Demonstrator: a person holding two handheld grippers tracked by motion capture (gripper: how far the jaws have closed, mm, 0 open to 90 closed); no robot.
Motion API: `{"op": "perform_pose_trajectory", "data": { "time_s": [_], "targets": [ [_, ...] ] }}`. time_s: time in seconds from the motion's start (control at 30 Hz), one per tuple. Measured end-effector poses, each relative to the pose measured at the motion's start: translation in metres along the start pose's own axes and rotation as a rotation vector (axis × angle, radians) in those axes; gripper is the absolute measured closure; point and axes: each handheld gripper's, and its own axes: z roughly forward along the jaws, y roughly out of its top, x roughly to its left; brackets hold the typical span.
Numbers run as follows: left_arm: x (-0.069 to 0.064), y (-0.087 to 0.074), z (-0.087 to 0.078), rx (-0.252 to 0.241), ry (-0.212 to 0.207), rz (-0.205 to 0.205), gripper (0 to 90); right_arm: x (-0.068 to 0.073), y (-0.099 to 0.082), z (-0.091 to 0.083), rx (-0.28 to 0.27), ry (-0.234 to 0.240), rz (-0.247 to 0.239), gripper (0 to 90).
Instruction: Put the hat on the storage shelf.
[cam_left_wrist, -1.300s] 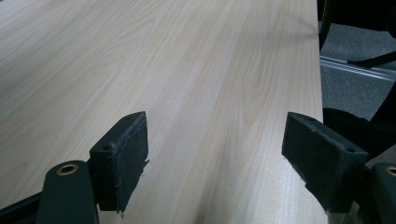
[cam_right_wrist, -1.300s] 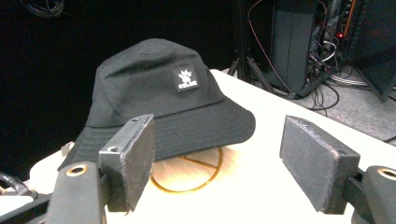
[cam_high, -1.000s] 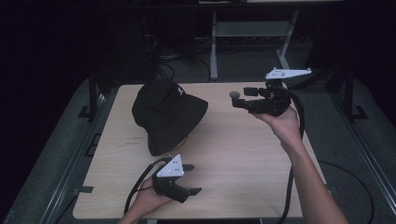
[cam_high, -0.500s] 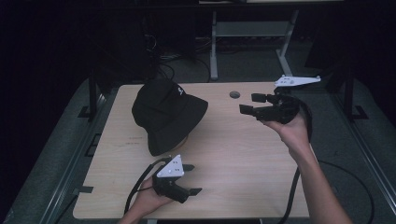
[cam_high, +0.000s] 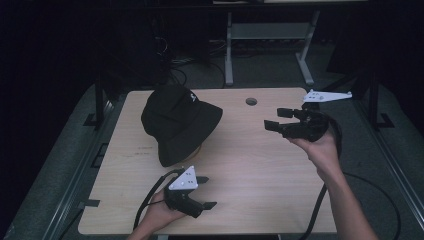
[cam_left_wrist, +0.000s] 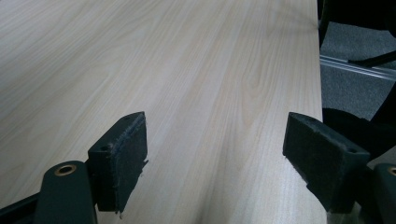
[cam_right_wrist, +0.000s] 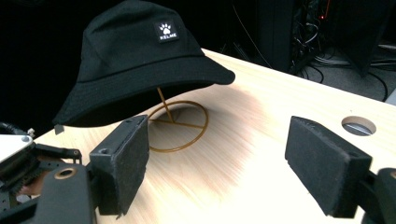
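While the room lay almost wholly dark, the pale wood-grain desk (cam_high: 260, 180) caught the light, its surface bare apart from a black bucket hat (cam_high: 177, 120) perched on a thin gold wire stand (cam_right_wrist: 180, 126) toward the far left. A round cable hole (cam_high: 251, 101) pierced the desk near its far edge. Grey carpeted floor (cam_high: 280, 70) surrounded it, with a tangle of cables (cam_high: 172, 62) and the legs of a light metal frame (cam_high: 265, 35) beyond. The left gripper (cam_high: 205, 192) rested low at the desk's near edge, jaws spread wide over empty wood, grasping nothing. The right gripper (cam_high: 275, 119) hung above the desk's right side, well apart from the hat and pointed toward it, jaws likewise released and empty. A white patch with a paw print marked the hat's crown.
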Motion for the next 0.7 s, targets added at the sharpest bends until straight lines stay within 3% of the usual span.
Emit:
{"op": "perform_pose_trajectory", "data": {
  "time_s": [0.7],
  "targets": [
    [-0.001,0.000,0.001,0.003,0.006,0.004,20.7,-0.006,-0.032,-0.017,0.012,-0.025,0.024,19.5]
  ]
}}
